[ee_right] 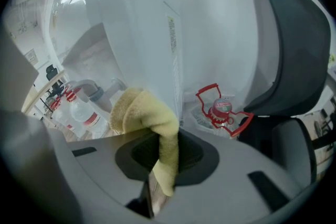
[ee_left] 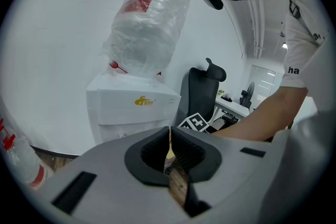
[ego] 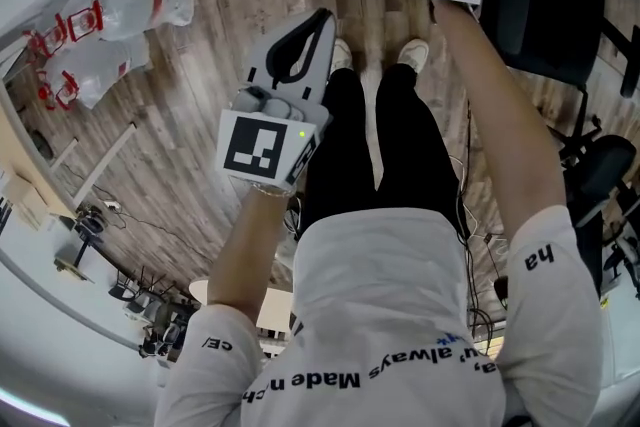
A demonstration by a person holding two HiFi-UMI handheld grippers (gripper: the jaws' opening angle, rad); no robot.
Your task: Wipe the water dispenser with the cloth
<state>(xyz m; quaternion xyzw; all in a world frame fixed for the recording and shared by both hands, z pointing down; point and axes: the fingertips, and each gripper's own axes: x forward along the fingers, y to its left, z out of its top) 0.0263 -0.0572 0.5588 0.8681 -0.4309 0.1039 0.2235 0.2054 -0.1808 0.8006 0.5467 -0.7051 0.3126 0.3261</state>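
Fingers [ee_right: 195, 153] of the right gripper [ee_right: 167, 139] are clamped on the yellow cloth [ee_right: 144, 110]. A thin fold is pinched between the dark pads, one tail hangs down through the gap and a fat bunch bulges out ahead of the tips. That bunch sits right up at a pale, glossy upright face that I take for the side of the water dispenser [ee_left: 131, 107], though I can't tell whether it is touching yet. Spare bottles [ee_right: 223, 110] with red handles stand low beside it.

Over on the other side, the left gripper [ee_left: 169, 134] has its jaws pressed together with nothing in them, only a sliver of wooden floor [ego: 190, 85] showing through. It hangs well back, looking across at the dispenser's front with the wrapped water bottle [ee_left: 149, 23] on top and a black office chair [ee_left: 202, 94] next to it.

As for handling, the cloth looks soft, fluffy and light. It will squash flat under pressure and drag rather than glide, so the pinch near its middle seems sound, leaving loose pile in front to do the wiping. The panel looks slick and hard, and the loaded bottle above looks heavy, so I'd press gently.
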